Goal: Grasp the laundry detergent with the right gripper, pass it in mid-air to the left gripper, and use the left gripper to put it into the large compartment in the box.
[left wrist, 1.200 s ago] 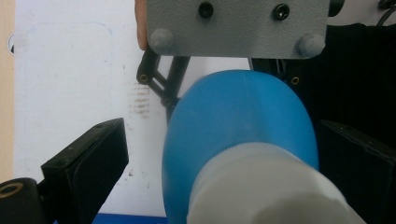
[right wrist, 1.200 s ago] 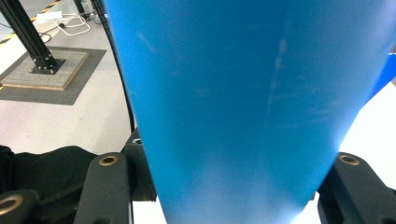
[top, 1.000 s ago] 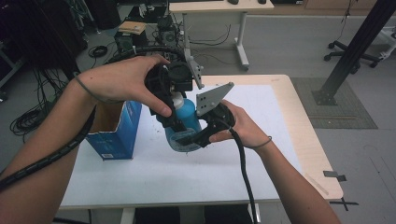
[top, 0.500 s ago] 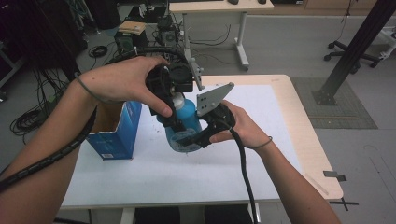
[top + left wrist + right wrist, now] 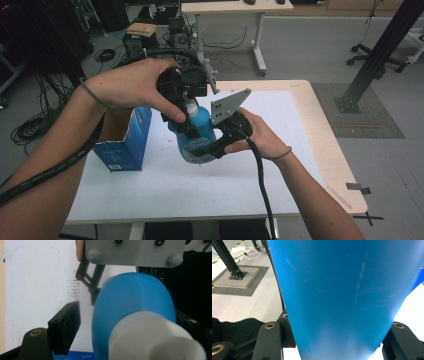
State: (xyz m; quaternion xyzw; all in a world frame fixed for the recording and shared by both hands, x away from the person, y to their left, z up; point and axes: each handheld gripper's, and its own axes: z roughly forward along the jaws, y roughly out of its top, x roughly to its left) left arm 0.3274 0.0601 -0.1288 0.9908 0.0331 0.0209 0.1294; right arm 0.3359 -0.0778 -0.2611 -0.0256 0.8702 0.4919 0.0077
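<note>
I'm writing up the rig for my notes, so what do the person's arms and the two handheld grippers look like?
Both arms are bare, no sleeves; a thin band circles each wrist. The left gripper and right gripper are black, with brass-coloured pivot pins at the jaw links. A grey three-cornered plate with dark screws tops the right one. A black ribbed cable trails from the left, a smoother black cable from the right.

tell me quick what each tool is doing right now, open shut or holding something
Left tool: at the white cap of the blue bottle; grip cannot be told.
Right tool: shut on the blue bottle's body.
</note>
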